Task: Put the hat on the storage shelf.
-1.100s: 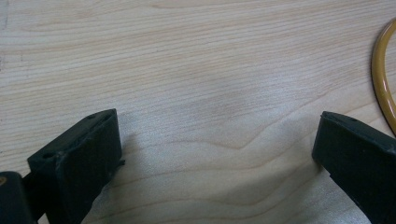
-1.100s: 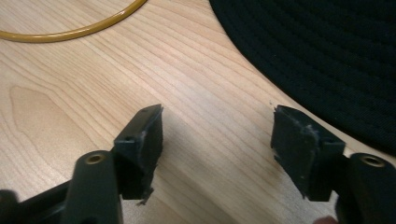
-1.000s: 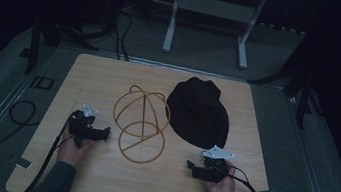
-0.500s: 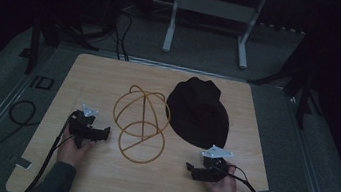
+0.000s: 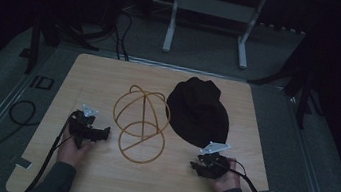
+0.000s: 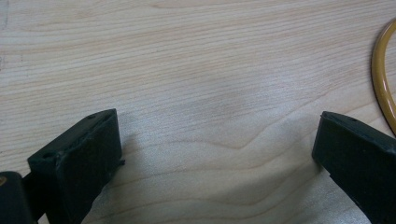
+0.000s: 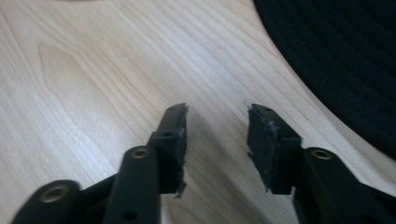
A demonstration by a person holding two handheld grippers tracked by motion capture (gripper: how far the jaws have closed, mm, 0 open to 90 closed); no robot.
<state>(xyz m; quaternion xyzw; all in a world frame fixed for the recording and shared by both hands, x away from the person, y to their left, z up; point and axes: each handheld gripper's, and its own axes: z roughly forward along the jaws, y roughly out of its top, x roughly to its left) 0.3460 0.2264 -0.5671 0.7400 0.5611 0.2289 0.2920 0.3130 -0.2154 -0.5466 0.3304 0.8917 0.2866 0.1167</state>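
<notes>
The left claw (image 5: 102, 133) rests spread wide and empty on the wooden counter (image 5: 100, 81) beside the yellow wire frame (image 5: 140, 122), while the right claw (image 5: 195, 165), partly spread and empty, sits near the black hat (image 5: 200, 113).

high view dim, dark surroundings; tool views bright, soft shadows, near edges blurred.
</notes>
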